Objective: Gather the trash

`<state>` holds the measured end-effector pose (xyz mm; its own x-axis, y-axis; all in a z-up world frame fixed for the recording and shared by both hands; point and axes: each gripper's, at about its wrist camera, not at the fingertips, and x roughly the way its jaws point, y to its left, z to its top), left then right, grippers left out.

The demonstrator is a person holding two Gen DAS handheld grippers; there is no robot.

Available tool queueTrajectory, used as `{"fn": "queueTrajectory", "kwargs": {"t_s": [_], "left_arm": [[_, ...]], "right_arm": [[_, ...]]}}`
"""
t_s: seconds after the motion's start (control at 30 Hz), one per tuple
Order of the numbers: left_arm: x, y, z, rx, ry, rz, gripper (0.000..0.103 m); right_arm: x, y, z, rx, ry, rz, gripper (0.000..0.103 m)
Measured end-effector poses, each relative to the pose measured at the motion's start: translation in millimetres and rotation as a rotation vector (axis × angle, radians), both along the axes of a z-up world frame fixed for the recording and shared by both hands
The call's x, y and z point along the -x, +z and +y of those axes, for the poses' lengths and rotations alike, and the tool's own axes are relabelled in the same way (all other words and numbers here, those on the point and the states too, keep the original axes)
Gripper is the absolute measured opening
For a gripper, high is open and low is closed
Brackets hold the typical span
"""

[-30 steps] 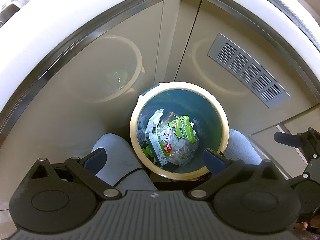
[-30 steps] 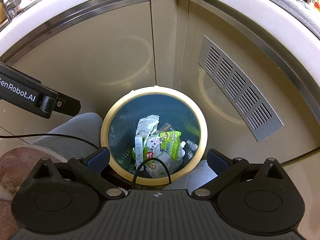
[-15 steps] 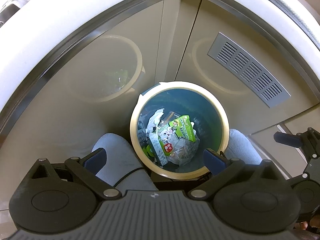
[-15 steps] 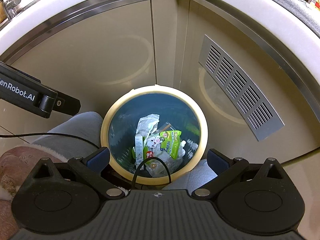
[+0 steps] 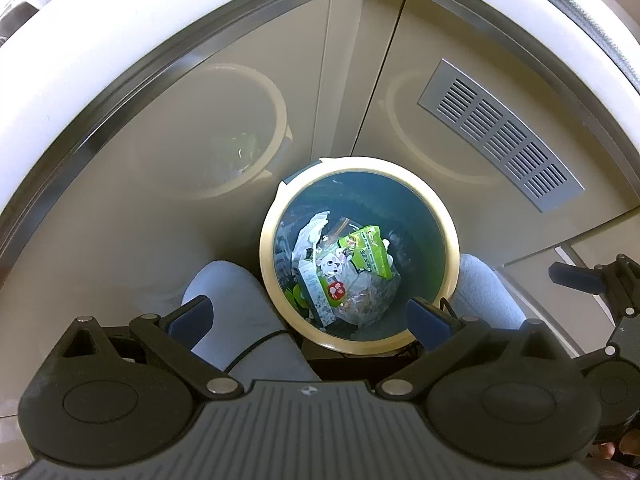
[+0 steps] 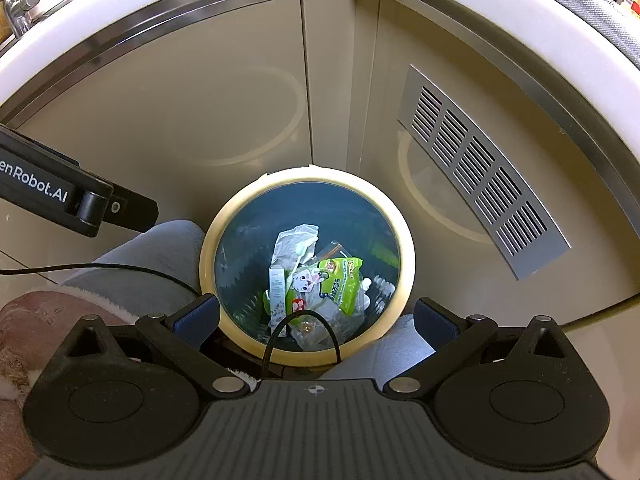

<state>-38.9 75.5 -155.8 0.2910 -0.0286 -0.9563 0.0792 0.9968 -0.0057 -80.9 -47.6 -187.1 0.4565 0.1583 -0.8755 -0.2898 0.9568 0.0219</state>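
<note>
Nearest, the left tongs (image 5: 308,316) and the right tongs (image 6: 316,318) are both spread wide and grip nothing. Just beyond, between the person's grey-clad knees (image 5: 236,300), stands a cream-rimmed trash bin (image 6: 404,240) holding the trash: a green snack packet (image 6: 342,284), a slim white box (image 6: 277,292) and crumpled clear wrappers (image 5: 310,232). Farther off stand beige cabinet doors (image 6: 200,92), the right one with a vent grille (image 6: 476,168), under the white counter (image 5: 60,52) edge.

- Trash bin (image 5: 448,216), round with a cream rim and blue inside, stands upright straight ahead of both tools.
- Trash (image 5: 344,276) lies heaped at its bottom: green packet (image 6: 344,280), white wrappers, clear plastic.
</note>
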Motion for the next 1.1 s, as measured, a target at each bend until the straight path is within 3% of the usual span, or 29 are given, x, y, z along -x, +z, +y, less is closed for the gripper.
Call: {"fn": "queueTrajectory", "kwargs": {"t_s": [1.1], "left_arm": [[-0.7, -3.9, 0.0, 0.008, 0.006, 0.017, 0.103]], "right_arm": [[-0.3, -4.4, 1.4, 0.013, 0.002, 0.02, 0.103]]}}
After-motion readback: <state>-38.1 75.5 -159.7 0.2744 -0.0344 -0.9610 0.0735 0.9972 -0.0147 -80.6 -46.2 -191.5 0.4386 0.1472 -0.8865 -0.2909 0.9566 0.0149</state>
